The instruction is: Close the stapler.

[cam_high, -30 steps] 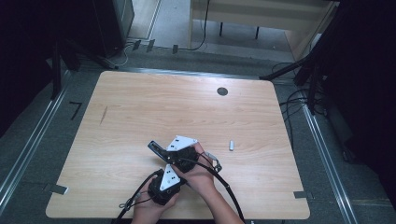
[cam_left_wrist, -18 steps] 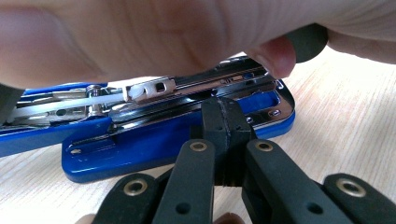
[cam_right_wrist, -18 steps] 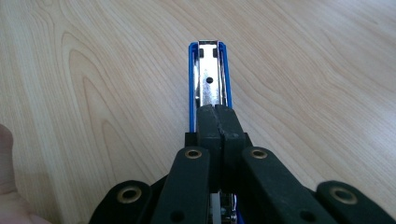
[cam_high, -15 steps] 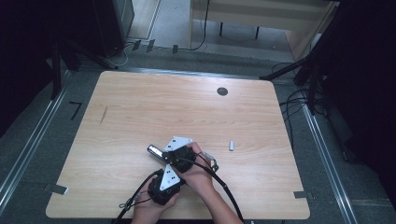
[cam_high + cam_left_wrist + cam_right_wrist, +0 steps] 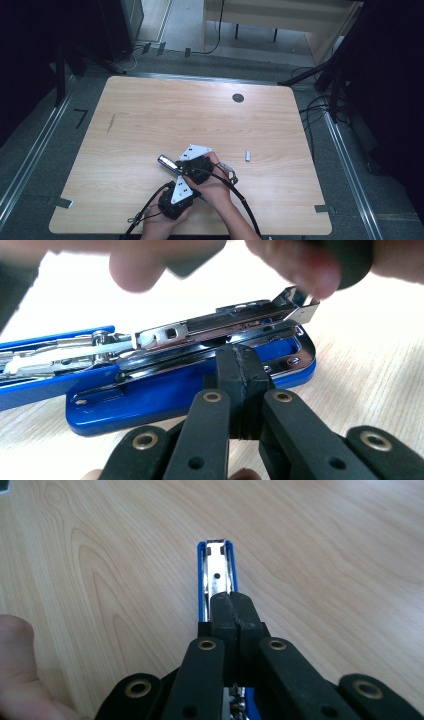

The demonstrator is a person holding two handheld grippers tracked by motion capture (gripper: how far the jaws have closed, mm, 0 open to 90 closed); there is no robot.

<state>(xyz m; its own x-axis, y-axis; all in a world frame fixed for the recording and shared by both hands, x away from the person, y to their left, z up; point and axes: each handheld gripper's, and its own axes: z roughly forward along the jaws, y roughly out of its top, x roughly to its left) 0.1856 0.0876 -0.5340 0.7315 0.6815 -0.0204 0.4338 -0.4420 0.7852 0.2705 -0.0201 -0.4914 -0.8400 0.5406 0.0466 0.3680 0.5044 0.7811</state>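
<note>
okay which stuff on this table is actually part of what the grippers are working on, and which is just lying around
In the job:
blue stapler, swung open
left gripper, shut
right gripper, shut

Lying about:
small silver cylinder
dark round disc near the table's far edge

Blue stapler [image 5: 165, 390] opened out on the wooden tabletop [image 5: 150, 125].

Its flat blue base lies on the wood near the front edge, and the shiny metal staple channel [image 5: 220, 327] is raised above it, tilted up toward its front tip. The blue top cover [image 5: 45, 340] is swung back behind the hinge. Seen end-on, the stapler [image 5: 216, 575] shows a narrow metal strip between blue side walls.
</note>
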